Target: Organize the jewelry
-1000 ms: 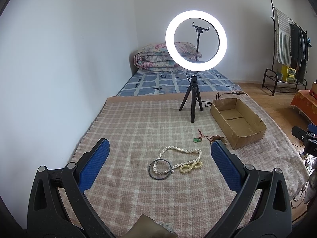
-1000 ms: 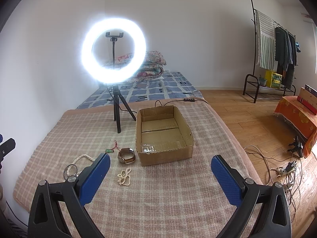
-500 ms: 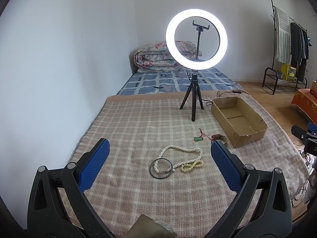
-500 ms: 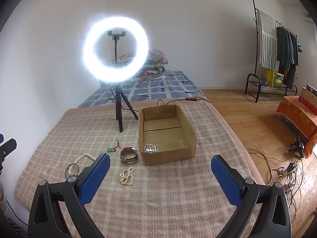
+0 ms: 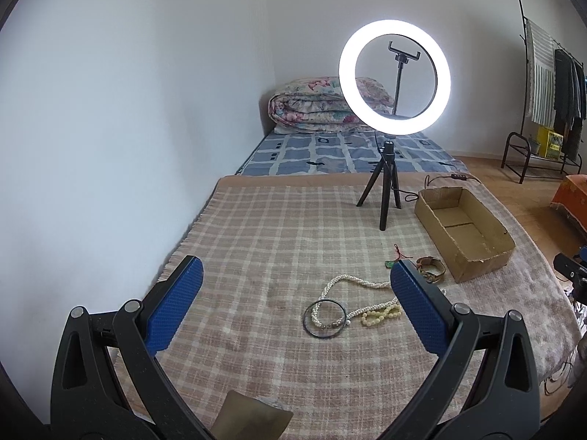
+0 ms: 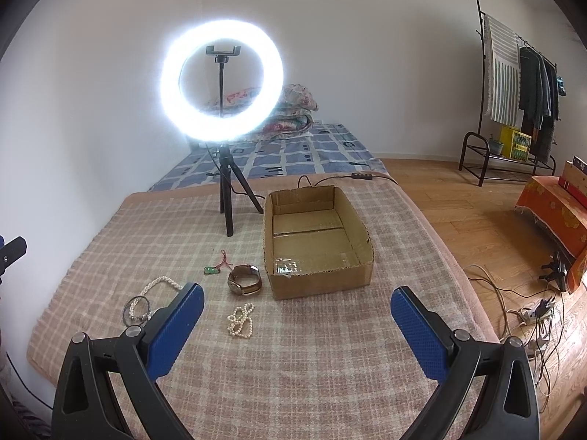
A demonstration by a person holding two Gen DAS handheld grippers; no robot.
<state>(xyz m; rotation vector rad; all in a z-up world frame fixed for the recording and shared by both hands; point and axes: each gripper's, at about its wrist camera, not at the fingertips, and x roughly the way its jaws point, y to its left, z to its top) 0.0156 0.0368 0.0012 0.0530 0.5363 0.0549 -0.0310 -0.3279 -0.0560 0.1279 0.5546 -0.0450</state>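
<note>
Both tools, left tool (image 5: 293, 293) and right tool (image 6: 297, 315), hang spread wide, empty. Jewelry sits mid-blanket (image 6: 330, 366) beside the cardboard box (image 6: 319, 282); tangled pearl necklace (image 5: 352, 282) and black bangle (image 5: 324, 319) could easily snag and lift together.

The left gripper (image 5: 293, 311) is held above the near part of the surface, its two black arms rising from the bottom corners of the left wrist view and spreading outward. Its blue textured pads (image 5: 172, 311) stand far apart, with nothing between them and nothing touching them. The right gripper (image 6: 295, 330) is posed the same way (jaws spread wide, gripping nothing), its blue pads (image 6: 418, 333) tilted outward at the tips. In the left wrist view a black part of the right tool shows at the far right edge; whose hand carries either tool is hidden.
</note>
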